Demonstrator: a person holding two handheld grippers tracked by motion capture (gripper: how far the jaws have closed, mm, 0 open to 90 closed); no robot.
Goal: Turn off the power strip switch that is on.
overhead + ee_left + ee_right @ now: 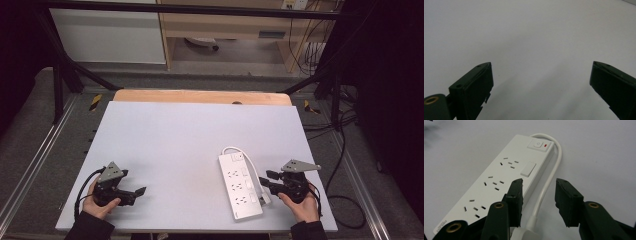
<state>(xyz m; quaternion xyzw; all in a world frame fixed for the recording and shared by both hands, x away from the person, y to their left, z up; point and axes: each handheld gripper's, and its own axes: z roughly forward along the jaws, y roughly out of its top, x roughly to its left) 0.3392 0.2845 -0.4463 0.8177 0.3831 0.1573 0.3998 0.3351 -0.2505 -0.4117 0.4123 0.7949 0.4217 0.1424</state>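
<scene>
**Two grippers at the worktop, one set over a power strip's cable**

Two black jaws of the right gripper (538,195) stand partly spread, with a clear gap on either side of the white cable (549,180) that runs between them; the pads do not press on it. One jaw hangs over the edge of the power strip (499,180). No container is in sight.

The power strip (239,186) is a long white bar with three rows of socket slots, a small rocker switch beside them and a power button with a red mark at its far end. Its cable (250,165) loops out from that end and runs back along the strip's right side to a plug (265,198). It lies flat on the pale worktop (175,140), near the front right.

The left gripper (135,192) rests near the front left edge, well apart from the strip, its jaws spread wide over bare worktop.
</scene>
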